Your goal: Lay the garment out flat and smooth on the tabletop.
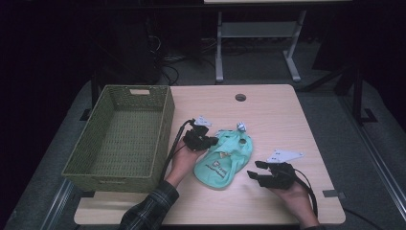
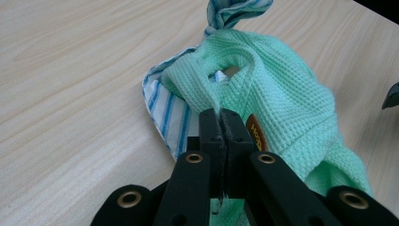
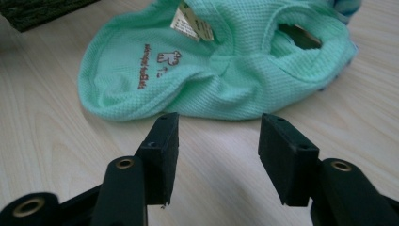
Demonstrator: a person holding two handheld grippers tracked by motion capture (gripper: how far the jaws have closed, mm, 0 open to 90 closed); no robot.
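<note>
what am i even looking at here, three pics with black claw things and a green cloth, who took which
A person holds a two-jaw hand tool in each hand. One picture looks down from above the wooden table; the other two come from cameras riding on each tool. On the table lie a small mint green garment and a woven green basket. The left gripper is pinched shut on the garment's fabric. The right gripper stands open just short of the garment, holding nothing.

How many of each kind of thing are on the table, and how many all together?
Green woven basket: 1
Mint green garment, with striped lining: 1
Grippers held in hands, left gripper and right gripper: 2
Total: 4
</note>
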